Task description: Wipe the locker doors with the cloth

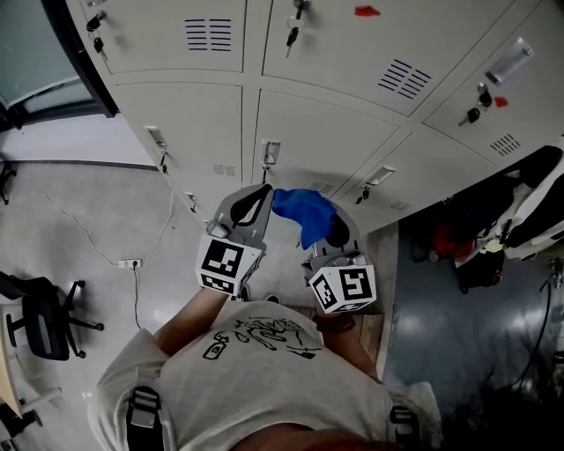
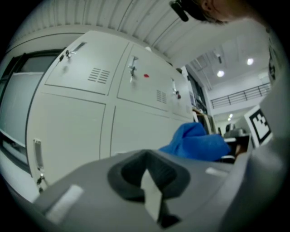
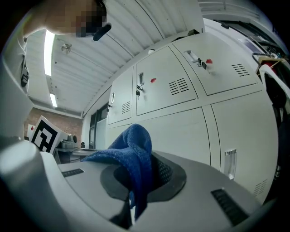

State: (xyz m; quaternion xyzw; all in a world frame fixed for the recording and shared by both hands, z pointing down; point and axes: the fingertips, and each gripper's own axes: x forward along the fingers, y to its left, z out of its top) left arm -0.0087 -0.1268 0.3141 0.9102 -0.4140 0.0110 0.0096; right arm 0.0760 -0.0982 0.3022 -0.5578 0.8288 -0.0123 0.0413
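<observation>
Pale grey locker doors [image 1: 326,132] fill the top of the head view and stand close ahead in the left gripper view [image 2: 68,127] and the right gripper view [image 3: 181,127]. A blue cloth [image 1: 304,207] is bunched in my right gripper [image 1: 335,232], which is shut on it, just short of a lower door. The cloth [image 3: 131,145] rises out of that gripper [image 3: 136,181] and droops over its jaws. My left gripper [image 1: 263,190] is beside it on the left, shut with nothing held [image 2: 149,174]. From there the cloth [image 2: 197,142] shows to the right.
Keys [image 1: 291,35] hang from several locks and a red tag [image 1: 367,11] marks one upper door. Dark bags [image 1: 476,229] lie on the floor at the right. At the left are a black office chair [image 1: 44,321] and a power strip [image 1: 129,262] with its cable.
</observation>
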